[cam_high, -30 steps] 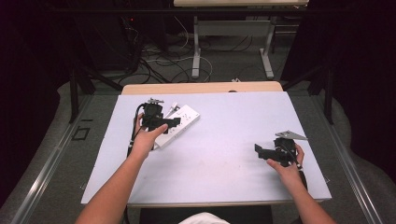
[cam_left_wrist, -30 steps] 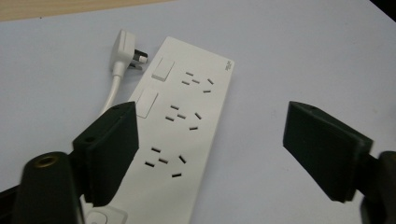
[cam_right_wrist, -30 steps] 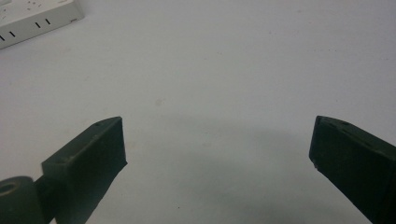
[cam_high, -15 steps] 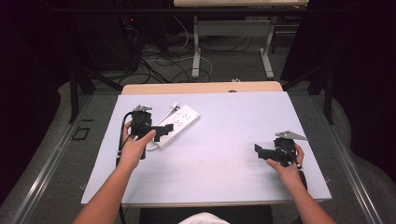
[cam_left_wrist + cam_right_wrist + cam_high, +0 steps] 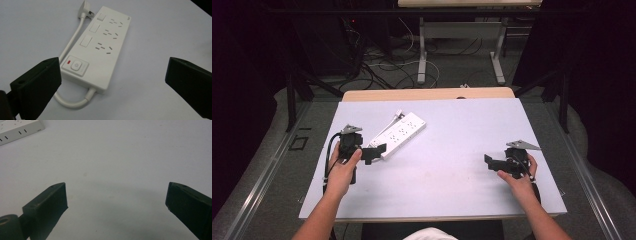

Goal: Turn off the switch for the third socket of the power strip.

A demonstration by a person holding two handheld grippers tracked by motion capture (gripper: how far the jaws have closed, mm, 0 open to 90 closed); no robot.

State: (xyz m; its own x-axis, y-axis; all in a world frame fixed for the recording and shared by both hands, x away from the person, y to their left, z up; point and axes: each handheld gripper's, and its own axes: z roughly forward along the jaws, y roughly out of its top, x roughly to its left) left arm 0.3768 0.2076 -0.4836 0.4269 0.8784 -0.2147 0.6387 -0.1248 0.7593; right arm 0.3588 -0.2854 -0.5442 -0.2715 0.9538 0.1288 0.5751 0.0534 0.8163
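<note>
A white power strip (image 5: 401, 133) lies slantwise on the pale table (image 5: 452, 190), left of the middle; its short cord and plug (image 5: 85, 7) run along its side. In the left gripper view the strip (image 5: 100, 47) shows three socket rows, switches and a red-lit main button. My left gripper (image 5: 374, 152) is open, just short of the strip's near end, nothing between its jaws (image 5: 113, 85). My right gripper (image 5: 489, 162) stands open over bare table at the right (image 5: 116, 202), far from the strip, whose corner (image 5: 15, 130) shows at that view's top left.
A wooden table edge (image 5: 427, 94) lies behind the white top. Beyond it on the dark floor are cables (image 5: 387, 65) and a desk's metal legs (image 5: 422, 50). The white top stretches bare between the two grippers.
My left gripper has drawn back from over the power strip toward the near left and now sits off its near end. The right gripper has stayed put.
</note>
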